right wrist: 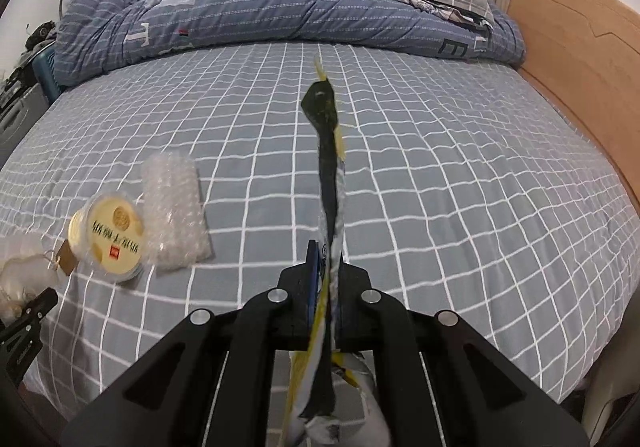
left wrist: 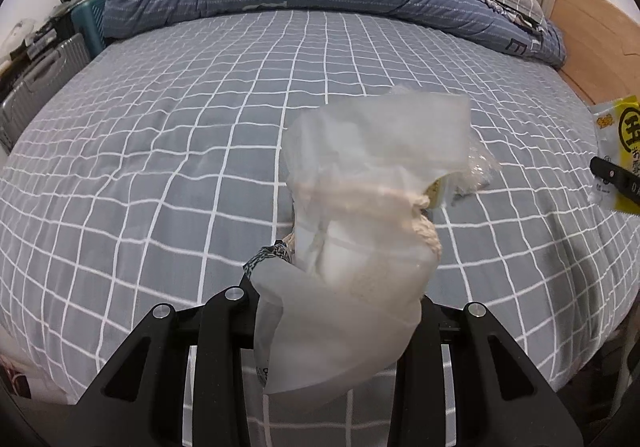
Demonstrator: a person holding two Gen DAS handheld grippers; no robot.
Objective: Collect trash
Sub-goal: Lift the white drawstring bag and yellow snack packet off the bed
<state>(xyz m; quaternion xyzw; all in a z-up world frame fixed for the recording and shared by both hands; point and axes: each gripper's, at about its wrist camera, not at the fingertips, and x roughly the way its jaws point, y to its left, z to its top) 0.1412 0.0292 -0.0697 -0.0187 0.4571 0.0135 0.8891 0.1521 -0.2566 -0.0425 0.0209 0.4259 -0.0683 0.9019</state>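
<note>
Pinching a flattened yellow-and-black snack wrapper (right wrist: pixel 330 183) edge-on, the right gripper (right wrist: pixel 325 267) has its jaws pressed nearly together on the foil, which stands toward twelve o'clock over the grey checked bedsheet (right wrist: pixel 460 187). Only this right wrist view shows a round yellow-lidded tub (right wrist: pixel 110 235) and a wad of bubble wrap (right wrist: pixel 174 211) lying at nine o'clock, touching each other. The left wrist view alone shows the left gripper (left wrist: pixel 340 275) clamping a frosted translucent bag (left wrist: pixel 360 215), crumpled, with cream cord around it and its mouth at twelve o'clock; the wrapper's printed yellow face (left wrist: pixel 620 151) appears at three o'clock.
</note>
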